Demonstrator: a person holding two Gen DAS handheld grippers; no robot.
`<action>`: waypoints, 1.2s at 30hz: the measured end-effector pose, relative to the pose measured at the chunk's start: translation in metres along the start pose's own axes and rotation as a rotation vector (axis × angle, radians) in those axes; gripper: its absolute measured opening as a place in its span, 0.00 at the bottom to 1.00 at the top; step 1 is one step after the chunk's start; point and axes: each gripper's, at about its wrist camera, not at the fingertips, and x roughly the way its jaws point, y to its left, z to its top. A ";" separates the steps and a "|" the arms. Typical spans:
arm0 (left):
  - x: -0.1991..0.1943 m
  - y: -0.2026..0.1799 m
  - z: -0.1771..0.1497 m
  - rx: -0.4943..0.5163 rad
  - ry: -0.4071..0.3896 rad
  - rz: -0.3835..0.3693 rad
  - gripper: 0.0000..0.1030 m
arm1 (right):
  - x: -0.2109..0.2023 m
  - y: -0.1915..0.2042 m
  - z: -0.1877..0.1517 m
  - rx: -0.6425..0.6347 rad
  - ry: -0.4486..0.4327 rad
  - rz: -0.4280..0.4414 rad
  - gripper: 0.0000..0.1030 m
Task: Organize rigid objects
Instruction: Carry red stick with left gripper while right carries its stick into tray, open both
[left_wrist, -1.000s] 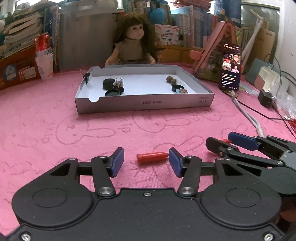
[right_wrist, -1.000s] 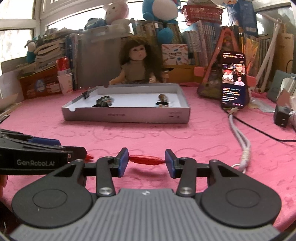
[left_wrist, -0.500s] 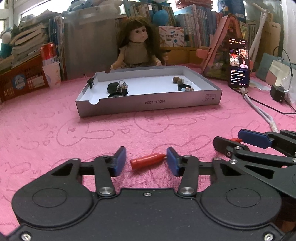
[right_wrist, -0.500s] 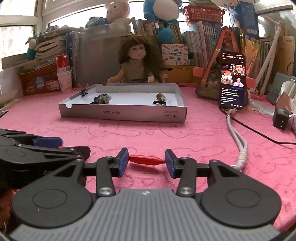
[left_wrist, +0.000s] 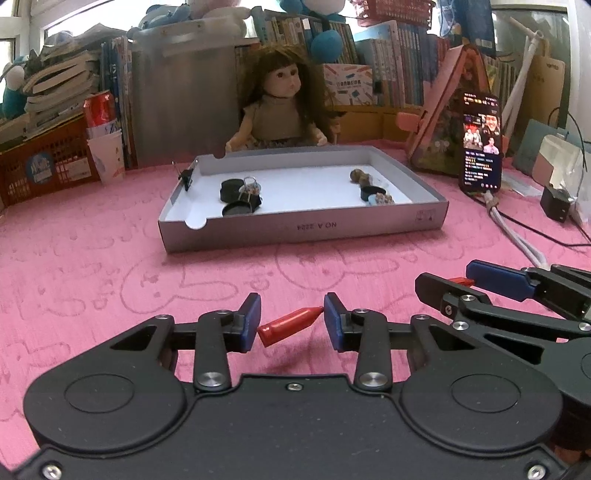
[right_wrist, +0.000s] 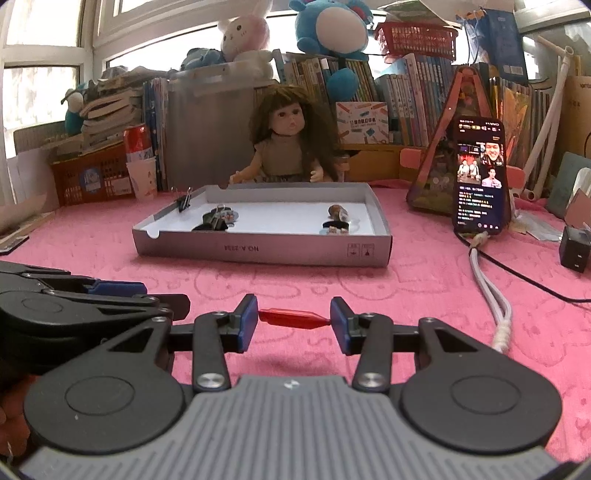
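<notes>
Both claws grip red pieces above a pink cloth (left_wrist: 92, 280). Left claw (left_wrist: 291, 321), its jaws having just been closing, clamps a red pen cap (left_wrist: 290, 325) lengthwise between its blue pads, cap tilted. Right claw (right_wrist: 293, 320) grips a slim red pen part (right_wrist: 293, 318) end to end, held level. Beyond them sits a grey cardboard tray (right_wrist: 258, 249) holding binder clips and small oddments; a doll (right_wrist: 290, 144) sits behind it, a lit phone (right_wrist: 480, 177) propped to the right.
</notes>
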 end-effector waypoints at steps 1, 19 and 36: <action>0.000 0.000 0.002 0.001 -0.004 0.002 0.34 | 0.001 0.000 0.002 0.001 -0.002 0.000 0.48; 0.027 0.015 0.065 -0.039 -0.044 0.016 0.34 | 0.037 -0.009 0.053 0.075 -0.005 0.023 0.48; 0.131 0.048 0.148 -0.073 0.000 0.080 0.34 | 0.138 -0.056 0.129 0.152 0.074 0.043 0.47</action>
